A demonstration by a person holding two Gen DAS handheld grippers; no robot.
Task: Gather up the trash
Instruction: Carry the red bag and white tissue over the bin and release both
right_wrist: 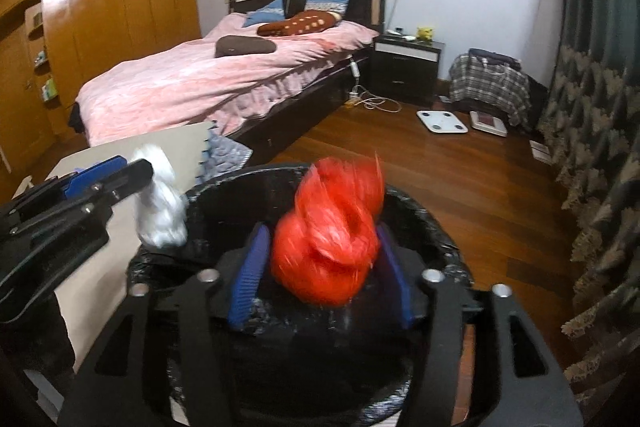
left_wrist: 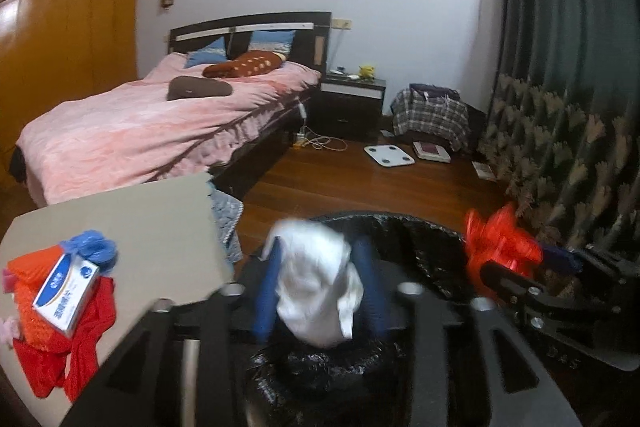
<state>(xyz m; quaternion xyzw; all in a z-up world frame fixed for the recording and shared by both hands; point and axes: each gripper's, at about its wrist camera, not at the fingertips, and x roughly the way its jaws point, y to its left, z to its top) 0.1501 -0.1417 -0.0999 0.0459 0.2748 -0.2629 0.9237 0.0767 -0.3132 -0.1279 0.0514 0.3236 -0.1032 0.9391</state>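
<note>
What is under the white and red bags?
A bin with a black liner is under the white bag and the red bag. Its inside looks dark; the bags and grippers cover most of it.

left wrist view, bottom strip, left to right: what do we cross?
Blue-and-white carton on red trash, white plastic bag between the left tool fingers, red plastic bag, right tool.
</note>
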